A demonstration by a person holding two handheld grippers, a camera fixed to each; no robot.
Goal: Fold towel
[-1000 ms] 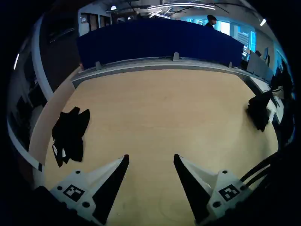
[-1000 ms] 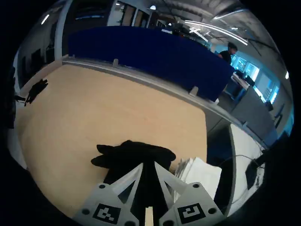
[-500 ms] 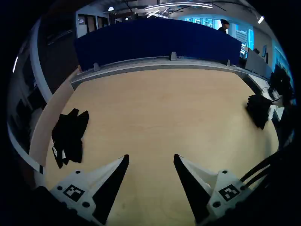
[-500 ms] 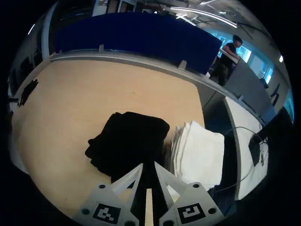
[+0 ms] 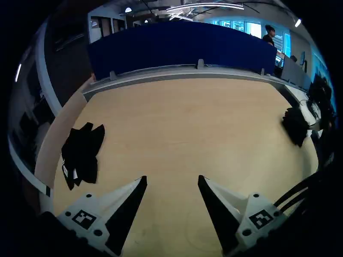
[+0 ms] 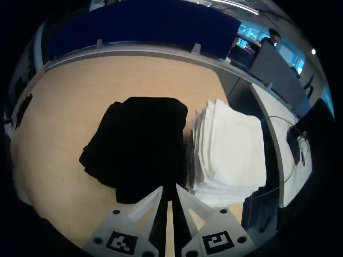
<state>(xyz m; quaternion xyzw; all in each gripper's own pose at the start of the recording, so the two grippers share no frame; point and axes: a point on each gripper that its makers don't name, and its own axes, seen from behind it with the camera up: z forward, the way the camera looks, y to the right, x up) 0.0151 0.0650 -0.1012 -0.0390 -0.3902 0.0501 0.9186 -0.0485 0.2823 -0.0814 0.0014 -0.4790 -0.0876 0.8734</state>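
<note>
Seemingly fetching a towel, the closed, empty right claw [image 6: 169,188] hovers over the black towel stack [image 6: 137,141] at 11 o'clock, left claw [image 5: 171,177] open above the bench [image 5: 184,120]; next it must open and pinch one layer.

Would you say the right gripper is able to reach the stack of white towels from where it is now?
Probably yes: the white towels lie just ahead of the right gripper with nothing over them. The black towels sit alongside, not between. It looks shut, so it would need to open first.
</note>
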